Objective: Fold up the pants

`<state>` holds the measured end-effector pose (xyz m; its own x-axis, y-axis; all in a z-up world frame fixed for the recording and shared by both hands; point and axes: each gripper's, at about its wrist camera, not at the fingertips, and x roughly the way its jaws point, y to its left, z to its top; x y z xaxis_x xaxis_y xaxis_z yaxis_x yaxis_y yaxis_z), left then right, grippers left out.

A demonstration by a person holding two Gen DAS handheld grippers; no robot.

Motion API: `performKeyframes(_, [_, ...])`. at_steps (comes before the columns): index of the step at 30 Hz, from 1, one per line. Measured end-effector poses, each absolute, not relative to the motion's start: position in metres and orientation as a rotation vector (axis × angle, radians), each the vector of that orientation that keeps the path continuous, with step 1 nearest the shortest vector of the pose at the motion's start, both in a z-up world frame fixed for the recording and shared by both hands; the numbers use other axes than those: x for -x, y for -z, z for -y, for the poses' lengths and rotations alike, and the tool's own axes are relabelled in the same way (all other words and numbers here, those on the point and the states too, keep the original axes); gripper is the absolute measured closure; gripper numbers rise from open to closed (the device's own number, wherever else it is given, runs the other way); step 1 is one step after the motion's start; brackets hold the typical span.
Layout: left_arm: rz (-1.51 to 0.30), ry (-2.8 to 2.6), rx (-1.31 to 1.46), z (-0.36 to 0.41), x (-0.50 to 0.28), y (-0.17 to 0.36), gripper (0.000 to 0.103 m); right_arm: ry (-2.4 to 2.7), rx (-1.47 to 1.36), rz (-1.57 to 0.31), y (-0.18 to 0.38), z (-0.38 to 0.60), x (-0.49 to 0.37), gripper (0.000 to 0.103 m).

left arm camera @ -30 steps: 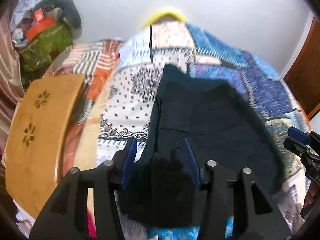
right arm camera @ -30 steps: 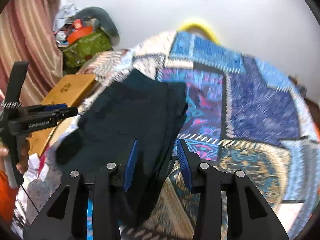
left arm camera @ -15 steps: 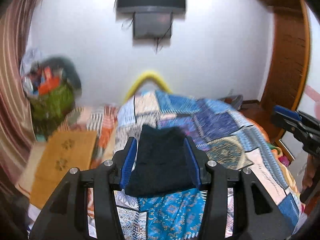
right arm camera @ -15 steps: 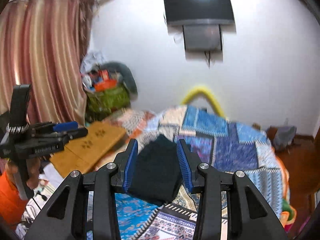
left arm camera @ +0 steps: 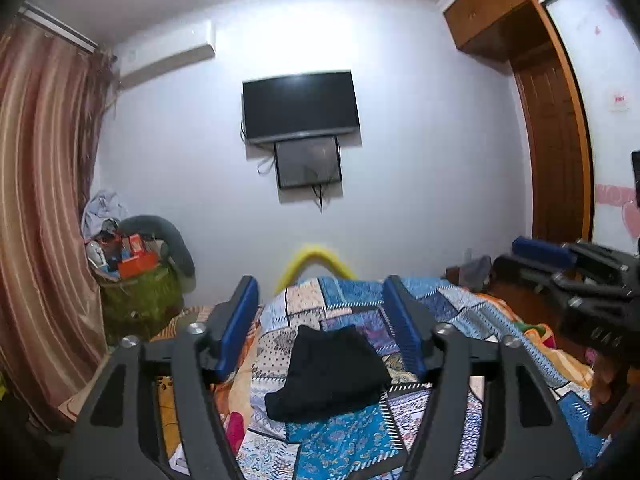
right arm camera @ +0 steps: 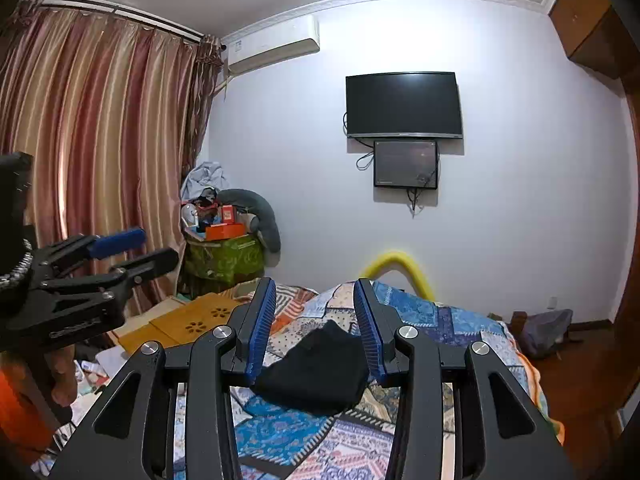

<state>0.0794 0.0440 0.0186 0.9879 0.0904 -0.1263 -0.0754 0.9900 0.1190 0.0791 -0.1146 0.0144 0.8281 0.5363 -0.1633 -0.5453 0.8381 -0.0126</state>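
Evidently the folding itself looks finished: the dark, near-black pair of pants is lying as a compact folded bundle on the bed with the multicoloured patchwork quilt, roughly mid-mattress, where the flat cloth surface is giving it support so the layers are not sliding apart. The left gripper is hanging in the air well above and short of the bundle, its blue-padded fingers spread apart with nothing between them, so the pants are only showing through the gap, not being held. The right gripper is doing the same, its blue pads standing open and empty, with the folded pants lying beyond them on the quilt. Both cameras are pointing level toward the white wall and the black wall-mounted television, which suggests the grippers are being held clear so as not to disturb the fold. One near corner of the bundle is sticking out a little unevenly, so a small tidy-up could arguably be the only thing left.
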Motion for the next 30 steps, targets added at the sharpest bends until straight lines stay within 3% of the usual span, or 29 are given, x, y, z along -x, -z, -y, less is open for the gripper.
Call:
performKeyframes(7, [-0.078,-0.107,-0.108,-0.038,-0.054,-0.011,0.000,-0.545,0.035,-0.147,-0.014,0.112,-0.075,0.028])
performKeyframes(8, [-0.068,-0.113,-0.110,-0.037,-0.052,-0.010,0.000,-0.540,0.026,-0.146,-0.014,0.113,-0.075,0.018])
performKeyframes(13, [-0.083,-0.105,-0.084,-0.043,-0.053,-0.007,0.000,-0.505,0.003,-0.125,-0.012,0.119,-0.067,0.000])
performKeyframes(30, [-0.105,-0.114,-0.001,-0.063,-0.057,-0.002,0.000,-0.512,-0.017,-0.123,-0.005,0.126,-0.057,0.000])
